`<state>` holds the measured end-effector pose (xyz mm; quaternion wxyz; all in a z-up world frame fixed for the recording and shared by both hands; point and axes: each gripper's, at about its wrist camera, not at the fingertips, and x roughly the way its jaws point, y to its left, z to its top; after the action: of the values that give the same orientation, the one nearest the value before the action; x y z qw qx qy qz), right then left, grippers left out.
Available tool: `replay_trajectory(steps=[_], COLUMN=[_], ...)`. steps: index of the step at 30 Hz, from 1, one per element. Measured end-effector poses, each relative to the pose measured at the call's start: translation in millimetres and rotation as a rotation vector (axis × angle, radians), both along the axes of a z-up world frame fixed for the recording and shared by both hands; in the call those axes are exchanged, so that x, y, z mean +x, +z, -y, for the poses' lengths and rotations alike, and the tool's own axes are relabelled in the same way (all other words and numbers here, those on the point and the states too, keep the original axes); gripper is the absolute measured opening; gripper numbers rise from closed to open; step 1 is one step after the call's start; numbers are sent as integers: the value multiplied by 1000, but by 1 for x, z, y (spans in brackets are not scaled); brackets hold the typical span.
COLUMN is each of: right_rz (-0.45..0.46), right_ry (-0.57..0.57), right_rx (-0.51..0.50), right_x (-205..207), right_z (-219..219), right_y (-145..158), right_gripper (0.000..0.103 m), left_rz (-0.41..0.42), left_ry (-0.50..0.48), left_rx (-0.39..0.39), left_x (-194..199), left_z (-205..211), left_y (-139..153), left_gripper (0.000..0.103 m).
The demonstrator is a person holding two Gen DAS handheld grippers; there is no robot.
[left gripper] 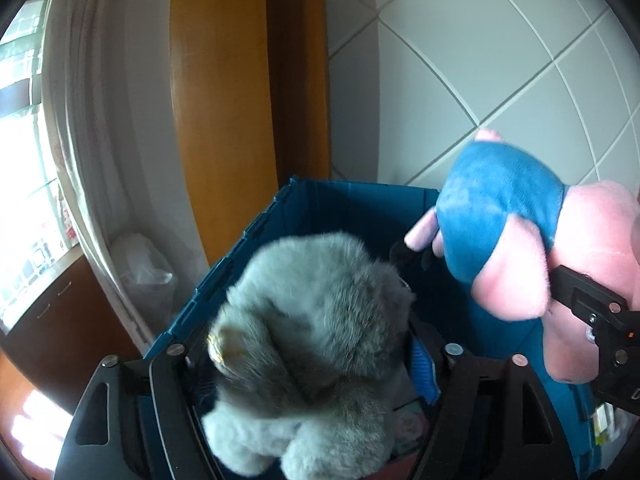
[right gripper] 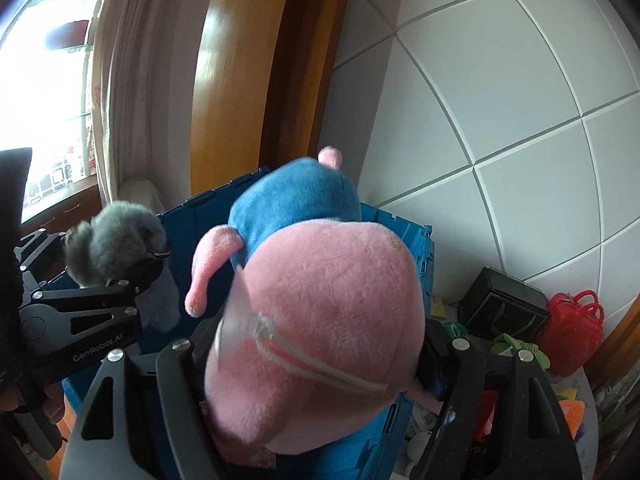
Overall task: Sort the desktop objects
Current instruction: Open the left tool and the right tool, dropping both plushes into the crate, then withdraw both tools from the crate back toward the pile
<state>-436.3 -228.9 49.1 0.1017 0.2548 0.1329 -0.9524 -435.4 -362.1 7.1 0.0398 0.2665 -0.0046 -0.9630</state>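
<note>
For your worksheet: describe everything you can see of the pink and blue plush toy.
The pink and blue plush toy is soft pile fabric: a large pink head with a stitched mouth line, a blue body, thin pink limbs. It sits between the fingers of the right hand-held gripper, above the open blue crate, beside the grey plush toy.

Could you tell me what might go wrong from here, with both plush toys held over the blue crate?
1. The pink toy hangs near the crate wall; dropped now, it might catch the rim and tip out toward the clutter beside it.
2. The right gripper and left gripper sit close together, so the toys or fingers could bump.
3. The grey toy may snag on a finger instead of falling cleanly.
</note>
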Motion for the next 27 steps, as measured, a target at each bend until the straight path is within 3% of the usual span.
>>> replay_trajectory(steps=[3,5,7,8,27], right_rz=[-12,-19,-25,-27,-4], right_ry=[-11,-19,-28,-30,-40], right_rx=[11,15,17,17,19], right_x=[1,3,5,5,17], right_z=[-4,-9,-15,-16,-32], right_y=[0,1,2,2,-5], right_gripper=[79,87,101,103,103], left_rz=[-6,-3,1,5,11], left_ry=[-6,-10,-13,-13,-35], left_rx=[0,3,5,8,13], left_x=[-2,-2,-2,-3,15], left_z=[3,4,5,5,-18], left_y=[1,-1,-2,-2,4], left_gripper=[81,81,82,82,82])
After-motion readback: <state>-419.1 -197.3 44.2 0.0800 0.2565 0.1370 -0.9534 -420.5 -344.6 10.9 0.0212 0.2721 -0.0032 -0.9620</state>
